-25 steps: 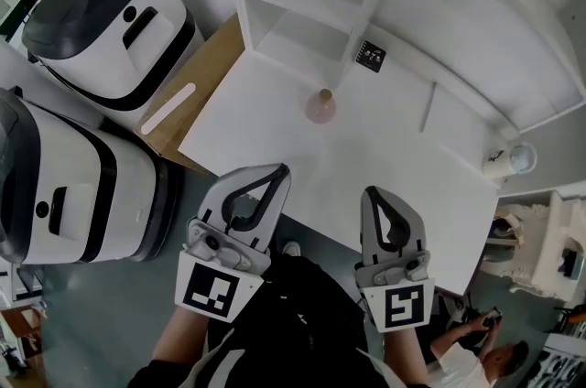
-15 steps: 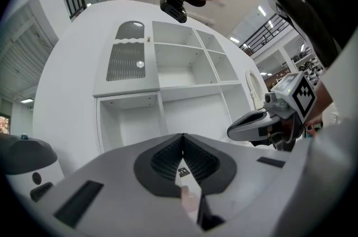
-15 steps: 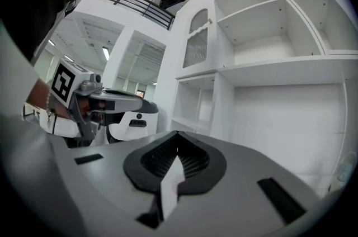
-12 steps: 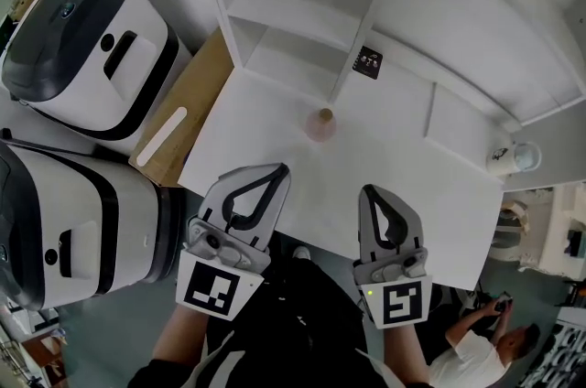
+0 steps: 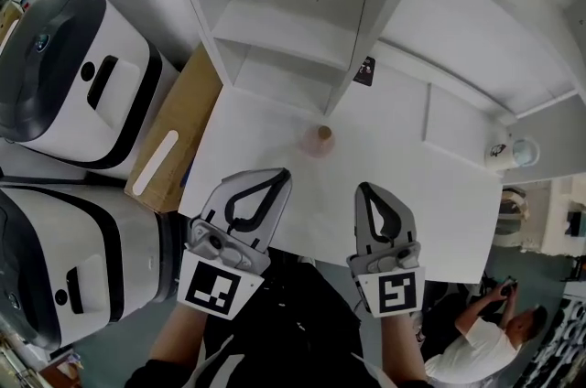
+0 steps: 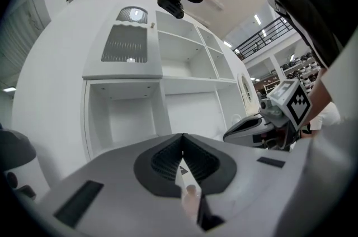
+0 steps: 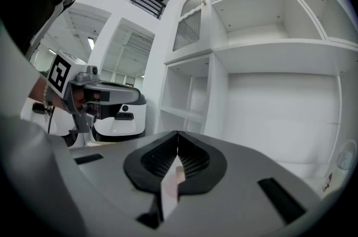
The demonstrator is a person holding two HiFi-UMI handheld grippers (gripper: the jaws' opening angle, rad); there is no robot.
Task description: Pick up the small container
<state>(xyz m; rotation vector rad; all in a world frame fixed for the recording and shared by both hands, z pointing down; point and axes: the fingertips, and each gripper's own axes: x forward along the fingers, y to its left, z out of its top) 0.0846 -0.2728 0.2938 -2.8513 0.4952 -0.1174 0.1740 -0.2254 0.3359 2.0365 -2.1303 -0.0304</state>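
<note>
A small pinkish container (image 5: 320, 140) with a tan cap stands upright on the white table (image 5: 412, 167), just in front of the shelf unit. It also shows through the jaw gap as a pale container (image 6: 191, 195) in the left gripper view and faintly as the container (image 7: 178, 175) in the right gripper view. My left gripper (image 5: 282, 172) hovers over the table's near edge, shut and empty, below and left of the container. My right gripper (image 5: 363, 188) is beside it, also shut and empty, below and right of the container.
A white shelf unit (image 5: 293, 20) rises behind the container, with a black marker tag (image 5: 364, 70) on it. Two white and black appliances (image 5: 69, 75) stand left, by a wooden board (image 5: 174, 134). A white cup (image 5: 501, 153) sits at the right. A person (image 5: 476, 345) sits at lower right.
The head view has shifted, so the shelf unit and table sit lower and closer in frame. Both grippers stay shut near the table's front edge, the right one a little left.
</note>
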